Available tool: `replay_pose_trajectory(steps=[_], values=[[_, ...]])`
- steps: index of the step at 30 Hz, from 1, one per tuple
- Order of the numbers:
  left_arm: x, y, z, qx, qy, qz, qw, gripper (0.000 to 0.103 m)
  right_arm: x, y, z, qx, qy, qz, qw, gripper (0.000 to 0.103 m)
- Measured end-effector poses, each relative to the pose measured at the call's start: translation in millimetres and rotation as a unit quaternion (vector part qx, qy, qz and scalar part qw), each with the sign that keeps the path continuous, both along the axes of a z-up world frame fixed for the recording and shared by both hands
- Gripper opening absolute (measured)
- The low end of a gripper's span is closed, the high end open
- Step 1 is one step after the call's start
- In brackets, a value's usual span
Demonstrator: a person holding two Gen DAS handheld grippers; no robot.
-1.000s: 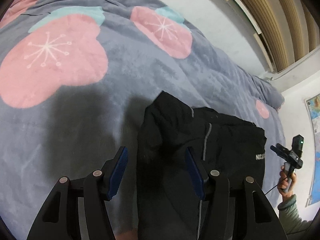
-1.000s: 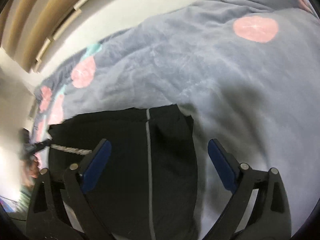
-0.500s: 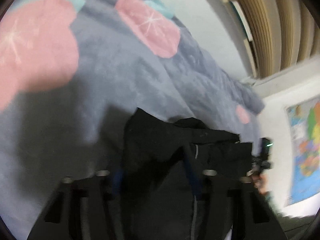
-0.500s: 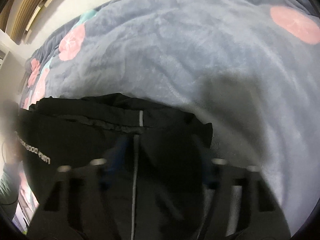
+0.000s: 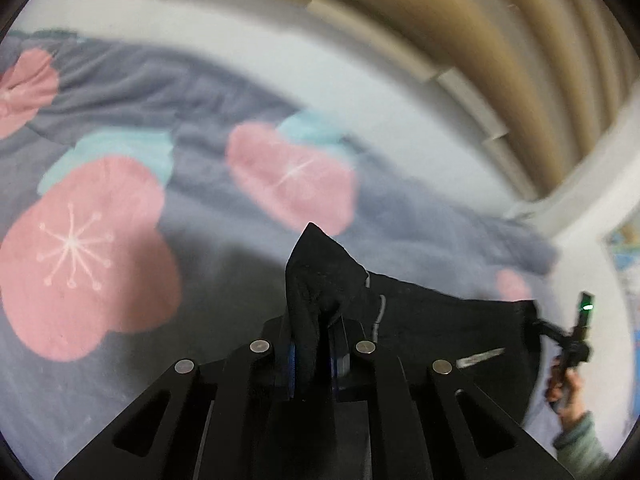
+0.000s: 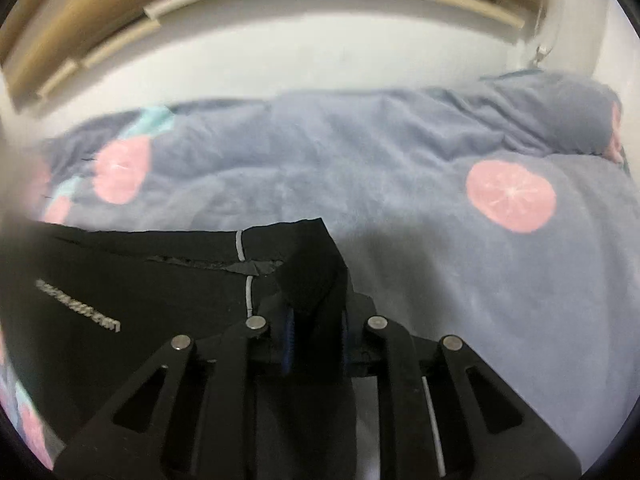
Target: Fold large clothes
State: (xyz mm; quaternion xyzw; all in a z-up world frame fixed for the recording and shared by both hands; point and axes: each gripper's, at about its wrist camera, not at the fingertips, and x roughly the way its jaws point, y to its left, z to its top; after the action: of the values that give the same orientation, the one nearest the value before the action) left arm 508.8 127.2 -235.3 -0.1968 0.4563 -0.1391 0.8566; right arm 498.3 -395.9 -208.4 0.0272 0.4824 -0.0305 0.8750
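Observation:
A black garment (image 5: 440, 332) with grey piping and a small white logo hangs stretched between my two grippers, above a grey-blue blanket (image 5: 224, 264). My left gripper (image 5: 314, 354) is shut on the garment's left corner, which sticks up as a point between the fingers. My right gripper (image 6: 316, 344) is shut on the garment's right corner (image 6: 312, 264). The garment's body (image 6: 132, 288) spreads to the left in the right wrist view. In the left wrist view the right gripper's handle (image 5: 576, 340) and the hand holding it show at the far right.
The blanket (image 6: 400, 168) has pink flower and citrus prints and covers a bed. A white wall (image 6: 320, 48) and tan slatted panelling (image 5: 500, 40) rise behind it. A map (image 5: 628, 256) hangs at the far right.
Both grippers went from open beside the garment's corners to shut on them. They have lifted the garment off the blanket, and both views now tilt up toward the wall.

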Motion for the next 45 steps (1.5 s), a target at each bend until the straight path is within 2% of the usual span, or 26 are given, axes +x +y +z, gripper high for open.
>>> replay_pose_trajectory(steps=[2,3,5,6,9,13,16,18,19,22,26,29,32,37,39,41,43,45], values=[[18.4,-12.2,-42.1,0.065,0.050,0.000,0.9967,0.012,23.8,1.9,-44.8,-0.002,0.053,-0.015,0.998,0.015],[25.0,-19.5,-64.5,0.084,0.077,-0.006,0.9935,0.012,30.1,3.6,-63.5,-0.005,0.073,-0.019,0.997,0.016],[26.4,-25.3,-96.4,0.097,0.105,-0.014,0.9896,0.013,37.0,4.7,-95.4,-0.003,0.108,-0.022,0.994,0.017],[26.5,-27.1,-102.3,0.105,0.100,-0.012,0.9894,0.017,37.8,4.8,-107.8,-0.005,0.118,-0.025,0.993,0.018],[28.9,-22.0,-109.8,0.084,0.099,0.003,0.9915,0.020,38.4,5.1,-127.4,-0.015,0.122,-0.031,0.992,0.020],[33.1,-13.1,-110.2,0.059,0.115,-0.007,0.9916,0.024,36.7,0.6,-124.9,-0.009,0.125,-0.033,0.992,0.021],[24.4,7.3,-87.1,0.025,0.109,0.006,0.9938,0.032,26.2,-11.4,-105.3,0.023,0.124,-0.047,0.991,0.032],[15.3,23.2,-64.0,-0.002,0.091,0.005,0.9959,0.033,9.0,-19.2,-78.9,0.045,0.097,-0.050,0.993,0.041],[10.7,30.4,-52.4,-0.004,0.084,0.006,0.9965,0.036,-5.1,-22.2,-59.5,0.054,0.076,-0.048,0.994,0.048],[-11.5,42.2,-13.4,0.034,0.055,0.020,0.9977,0.036,-39.8,-21.7,-18.9,0.073,0.034,-0.041,0.996,0.061],[-51.6,19.7,27.8,0.051,0.013,-0.008,0.9986,0.036,-94.3,2.8,22.9,0.091,0.002,-0.018,0.996,0.062],[-92.8,-15.1,43.5,0.061,-0.013,-0.038,0.9973,0.037,-126.5,38.3,27.1,0.103,0.005,0.000,0.995,0.062],[-125.9,-52.4,40.2,0.072,-0.014,-0.055,0.9957,0.037,-143.1,71.4,15.3,0.103,0.014,0.014,0.994,0.062],[-169.3,-126.9,5.0,0.109,0.000,-0.082,0.9907,0.037,-147.3,114.8,-25.5,0.100,0.049,0.023,0.994,0.062],[-175.4,-146.0,-12.0,0.122,0.010,-0.088,0.9886,0.038,-145.6,131.6,-45.2,0.060,0.059,0.028,0.996,0.062],[-176.8,-161.9,-32.1,0.157,0.018,-0.087,0.9835,0.042,-145.0,142.8,-60.5,0.028,0.068,0.031,0.997,0.064],[-165.9,-166.8,-56.3,0.167,0.048,-0.082,0.9814,0.042,-138.5,143.4,-79.0,0.027,0.087,0.030,0.995,0.064],[-158.3,-166.7,-69.7,0.165,0.056,-0.075,0.9819,0.043,-132.4,139.2,-97.0,0.034,0.092,0.024,0.995,0.066]])
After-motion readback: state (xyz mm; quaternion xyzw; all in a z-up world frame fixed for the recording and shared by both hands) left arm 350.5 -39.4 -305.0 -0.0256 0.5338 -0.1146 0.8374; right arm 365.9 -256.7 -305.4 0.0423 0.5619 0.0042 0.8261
